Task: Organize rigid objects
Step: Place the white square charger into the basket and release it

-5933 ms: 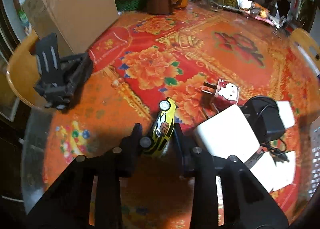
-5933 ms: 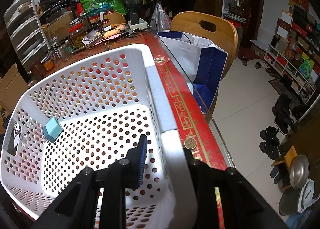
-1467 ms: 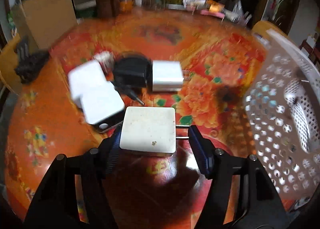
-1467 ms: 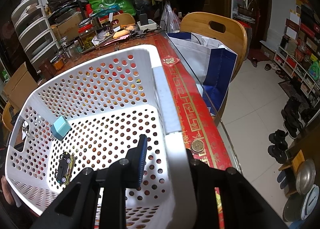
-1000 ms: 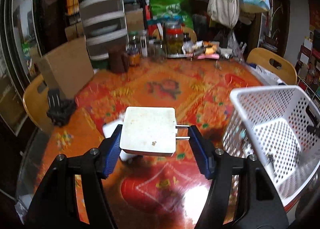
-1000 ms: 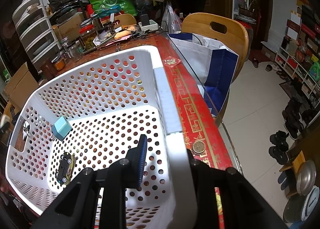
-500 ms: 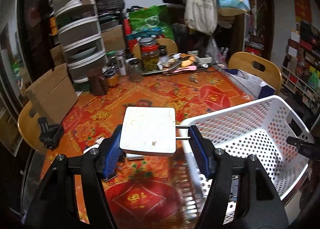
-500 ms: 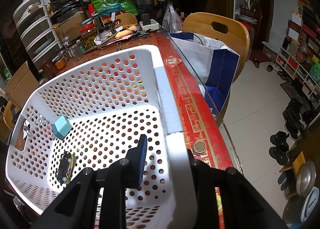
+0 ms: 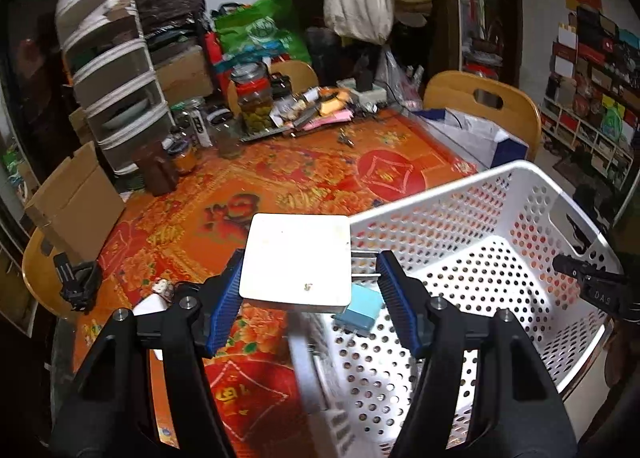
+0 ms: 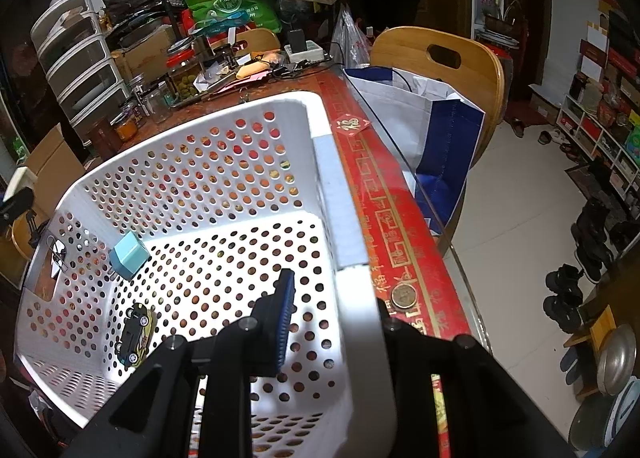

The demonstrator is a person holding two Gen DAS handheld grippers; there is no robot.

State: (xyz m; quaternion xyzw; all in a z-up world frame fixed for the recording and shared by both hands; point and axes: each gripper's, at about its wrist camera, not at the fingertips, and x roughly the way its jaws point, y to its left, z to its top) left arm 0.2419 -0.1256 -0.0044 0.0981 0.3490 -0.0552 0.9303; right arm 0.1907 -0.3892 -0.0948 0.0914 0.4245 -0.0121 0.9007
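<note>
My left gripper (image 9: 310, 290) is shut on a white square charger (image 9: 295, 260) with two metal prongs pointing right. It holds the charger in the air over the near left rim of the white perforated basket (image 9: 520, 193). Inside the basket lie a light blue plug (image 9: 359, 309), also in the right wrist view (image 10: 129, 255), and a yellow toy car (image 10: 134, 332). My right gripper (image 10: 334, 310) is shut on the basket's rim (image 10: 356, 298), one finger inside the basket and one outside.
More white chargers (image 9: 150, 308) lie on the red flowered tablecloth (image 9: 240, 193) left of the basket. Jars (image 9: 254, 97), a brown mug (image 9: 158, 173) and a cardboard box (image 9: 76, 201) stand at the back. Wooden chairs (image 10: 448, 57) and a blue-white bag (image 10: 432, 125) stand beside the table. A coin (image 10: 405, 294) lies near the table edge.
My left gripper has lifted the white charger off the table and carried it right, to above the basket's rim. The right gripper has held the basket still.
</note>
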